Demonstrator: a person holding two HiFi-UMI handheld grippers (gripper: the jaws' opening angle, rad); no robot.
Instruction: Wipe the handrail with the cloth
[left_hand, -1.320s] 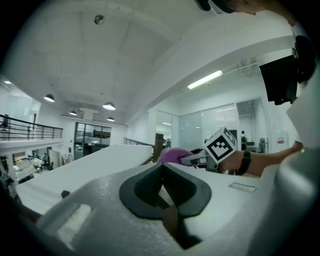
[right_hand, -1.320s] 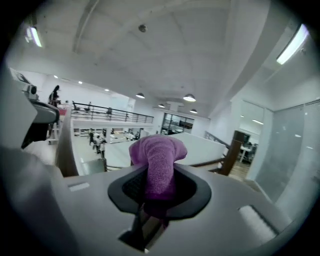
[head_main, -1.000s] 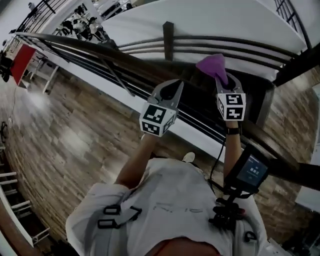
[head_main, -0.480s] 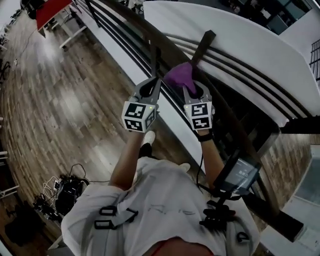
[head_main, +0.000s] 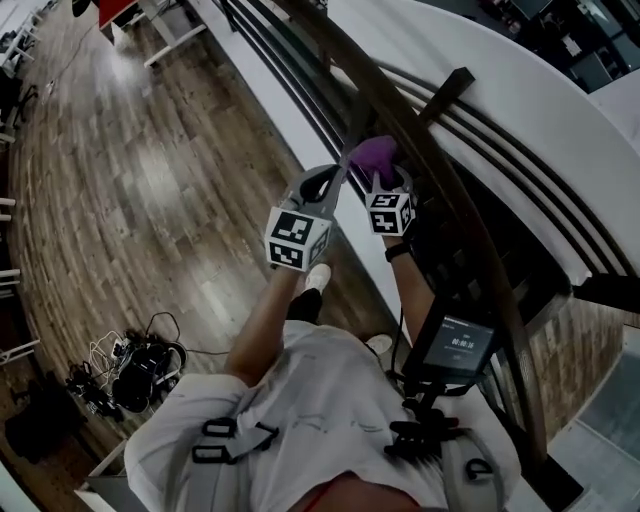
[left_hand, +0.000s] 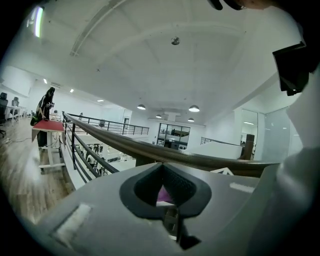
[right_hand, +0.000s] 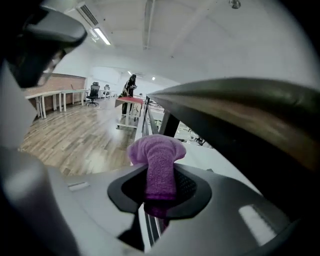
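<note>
My right tongs (head_main: 383, 180) clench the purple cloth (head_main: 373, 155) against the wooden handrail (right_hand: 250, 105) at one o'clock. My left tongs (head_main: 333, 178) are clenched empty, with plank floor (head_main: 150, 180) at nine o'clock.

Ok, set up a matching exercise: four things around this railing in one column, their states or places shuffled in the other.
1 purple knitted cloth
2 dark wooden handrail
3 left gripper
4 red-topped table

A far down the wood floor
B jaws together, empty
C clamped in the right gripper
D slanting above black bars

Pairs: 1-C, 2-D, 3-B, 4-A
</note>
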